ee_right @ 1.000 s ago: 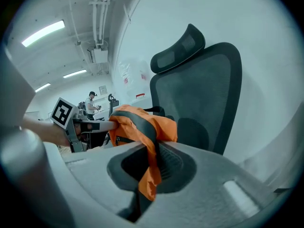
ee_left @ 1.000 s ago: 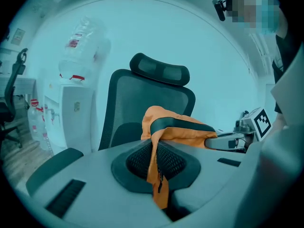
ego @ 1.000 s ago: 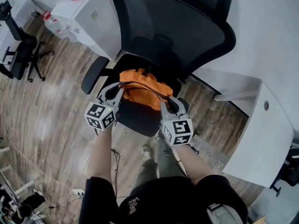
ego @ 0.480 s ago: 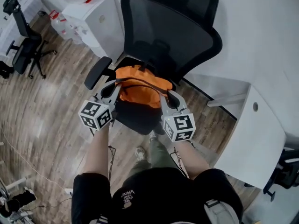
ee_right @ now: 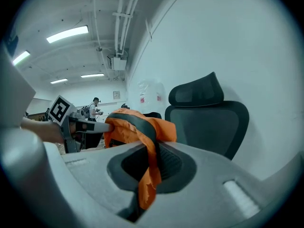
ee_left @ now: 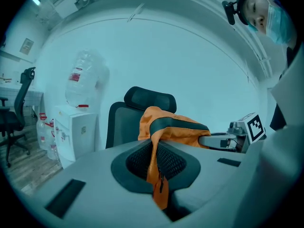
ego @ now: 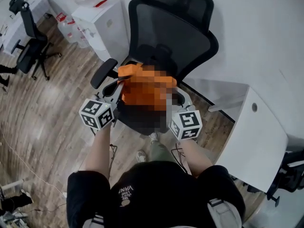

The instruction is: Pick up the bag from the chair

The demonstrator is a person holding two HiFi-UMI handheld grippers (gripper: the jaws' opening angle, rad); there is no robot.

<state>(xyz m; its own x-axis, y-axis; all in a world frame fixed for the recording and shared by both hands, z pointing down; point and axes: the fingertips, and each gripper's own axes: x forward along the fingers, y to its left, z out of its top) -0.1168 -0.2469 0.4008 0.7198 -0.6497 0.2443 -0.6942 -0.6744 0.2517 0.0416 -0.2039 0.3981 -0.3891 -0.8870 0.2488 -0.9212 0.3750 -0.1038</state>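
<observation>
We're in an office: a black mesh-back office chair (ego: 173, 37) front and centre, a second office chair (ego: 26, 51) far left on the wood-look floor (ego: 42, 113), a white desk (ego: 259, 137) at right, a water dispenser (ego: 102, 23) with spare jugs (ego: 64, 23), strip lights (ee_right: 67, 33) overhead.

The bag (ego: 130, 71) fills both jaw gaps; ahead of the jaws the chair (ego: 173, 46) backrest blocks passage; an armrest (ego: 104, 72) stands outside the left gripper (ee_left: 159, 175); a desk (ego: 259, 137) outside the right gripper (ee_right: 142, 175); open floor (ego: 52, 113) beyond the armrest.
</observation>
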